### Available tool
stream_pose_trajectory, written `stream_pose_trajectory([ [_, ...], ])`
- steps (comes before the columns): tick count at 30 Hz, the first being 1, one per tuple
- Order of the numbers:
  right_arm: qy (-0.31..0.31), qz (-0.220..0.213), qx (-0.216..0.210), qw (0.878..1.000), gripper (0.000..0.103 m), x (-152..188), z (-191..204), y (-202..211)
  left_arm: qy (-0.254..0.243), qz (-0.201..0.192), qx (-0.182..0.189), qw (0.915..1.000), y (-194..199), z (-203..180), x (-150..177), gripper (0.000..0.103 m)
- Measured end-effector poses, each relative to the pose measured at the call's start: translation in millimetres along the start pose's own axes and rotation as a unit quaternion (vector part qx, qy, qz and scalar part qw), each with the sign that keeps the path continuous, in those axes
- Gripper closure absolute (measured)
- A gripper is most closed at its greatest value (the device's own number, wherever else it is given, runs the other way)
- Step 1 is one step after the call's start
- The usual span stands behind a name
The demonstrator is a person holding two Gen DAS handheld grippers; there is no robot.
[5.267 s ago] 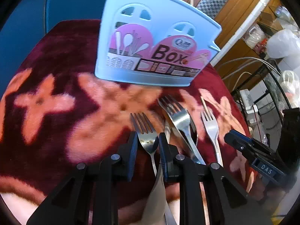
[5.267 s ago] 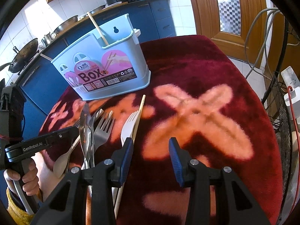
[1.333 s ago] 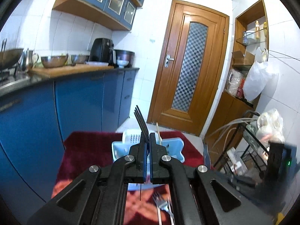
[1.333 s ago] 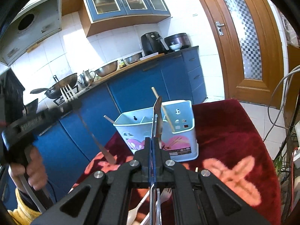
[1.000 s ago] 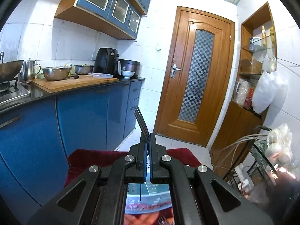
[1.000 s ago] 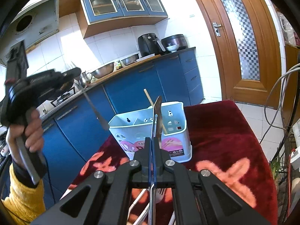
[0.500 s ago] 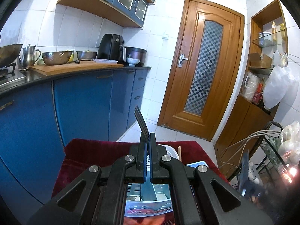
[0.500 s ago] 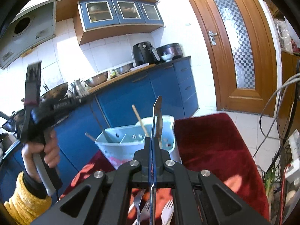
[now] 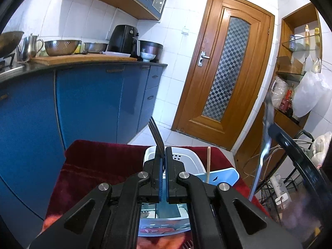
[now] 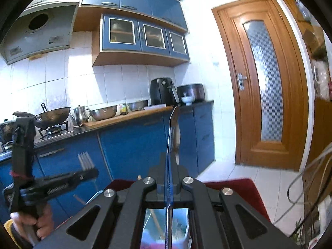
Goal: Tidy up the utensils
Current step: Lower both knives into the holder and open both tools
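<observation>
Left wrist view: left gripper (image 9: 163, 161), fingers (image 9: 156, 178) clamped on a fork (image 9: 156, 134), tines sticking up and tilted left past the tips. Directly under and ahead of it, the light blue utensil box (image 9: 225, 175) sits on the dark red cloth of the tabletop (image 9: 99, 166); white perforated inner compartment (image 9: 182, 159) at the far end, one wooden chopstick (image 9: 208, 165) standing upright in the box right of the gripper. Other contents hidden by the gripper body. At the right edge, the right gripper (image 9: 276, 131) carries a blurred metal utensil (image 9: 262, 155). Right wrist view: right gripper (image 10: 167, 166), fingers (image 10: 178, 178) pressed together on a thin metal utensil, a knife (image 10: 173, 132) by the look, blade rising upright. Utensil box (image 10: 182, 228) only glimpsed below between the gripper's arms, a wooden stick (image 10: 155, 220) leaning inside. Left gripper (image 10: 88, 173) at lower left with fork tines (image 10: 85, 161) up, a hand (image 10: 38, 224) on its handle.
</observation>
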State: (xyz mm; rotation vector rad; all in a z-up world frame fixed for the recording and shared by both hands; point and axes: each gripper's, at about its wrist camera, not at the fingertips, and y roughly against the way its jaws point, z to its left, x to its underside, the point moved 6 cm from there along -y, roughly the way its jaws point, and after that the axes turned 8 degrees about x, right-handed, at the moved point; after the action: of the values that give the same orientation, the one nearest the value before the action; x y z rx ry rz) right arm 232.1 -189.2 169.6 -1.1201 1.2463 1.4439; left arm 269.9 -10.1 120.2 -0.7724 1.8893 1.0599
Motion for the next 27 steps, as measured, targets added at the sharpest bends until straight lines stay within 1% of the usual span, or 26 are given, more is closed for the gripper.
stream_pose_trajectory([
  [6,0.013,-0.024,0.014,1.000,0.101,-2,3,-29,0.001,0.003,0.007,1.0000,-5,3,6,0.103],
  [11,-0.001,-0.017,0.011,1.000,0.101,12,2,-48,0.002,0.008,0.010,0.9999,-10,7,11,0.103],
  [16,-0.007,-0.008,0.001,1.000,0.101,29,1,-51,0.008,0.014,0.009,0.9998,-17,12,17,0.103],
  [20,-0.010,0.006,0.002,1.000,0.101,42,-2,-50,0.011,0.022,0.008,0.9997,-22,14,21,0.103],
  [27,-0.023,0.024,-0.003,0.999,0.101,55,-8,-43,0.011,0.036,0.008,0.9992,-27,14,28,0.103],
])
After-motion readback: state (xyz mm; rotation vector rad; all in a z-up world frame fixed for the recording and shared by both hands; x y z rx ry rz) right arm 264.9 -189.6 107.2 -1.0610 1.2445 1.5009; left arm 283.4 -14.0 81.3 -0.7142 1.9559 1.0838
